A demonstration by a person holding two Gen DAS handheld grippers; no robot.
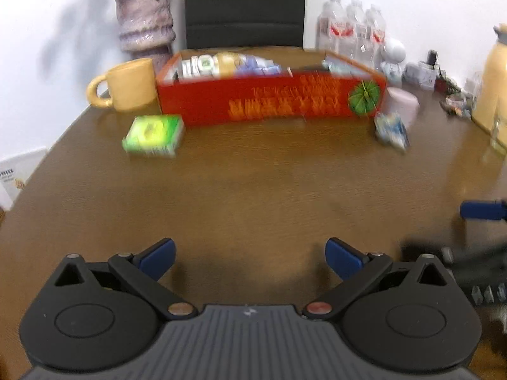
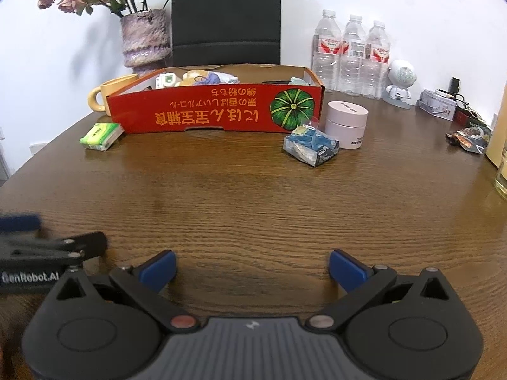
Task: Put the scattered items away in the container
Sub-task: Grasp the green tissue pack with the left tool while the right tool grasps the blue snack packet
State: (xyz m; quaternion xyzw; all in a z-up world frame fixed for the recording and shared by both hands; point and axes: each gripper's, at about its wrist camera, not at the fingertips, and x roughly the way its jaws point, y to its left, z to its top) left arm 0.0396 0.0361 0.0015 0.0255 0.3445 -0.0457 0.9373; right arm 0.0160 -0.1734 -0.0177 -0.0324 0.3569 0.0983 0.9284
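Black hand-held gripper (image 2: 252, 267), blue fingertips (image 2: 158, 267)

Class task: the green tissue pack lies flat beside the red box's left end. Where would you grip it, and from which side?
Grip the green tissue pack across its narrow width, probably from above: it lies flat with its long sides free. The left tongs are open and nearer.

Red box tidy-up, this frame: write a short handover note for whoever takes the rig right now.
Left gripper: open, empty, low over the table. Right gripper: open, empty, alongside it.
Red box: at the back of the table, already holding several small items.
Left outside: green packet by the box's left end, blue packet by its right end, next to a pink jar.
Neither packet is gripped yet.
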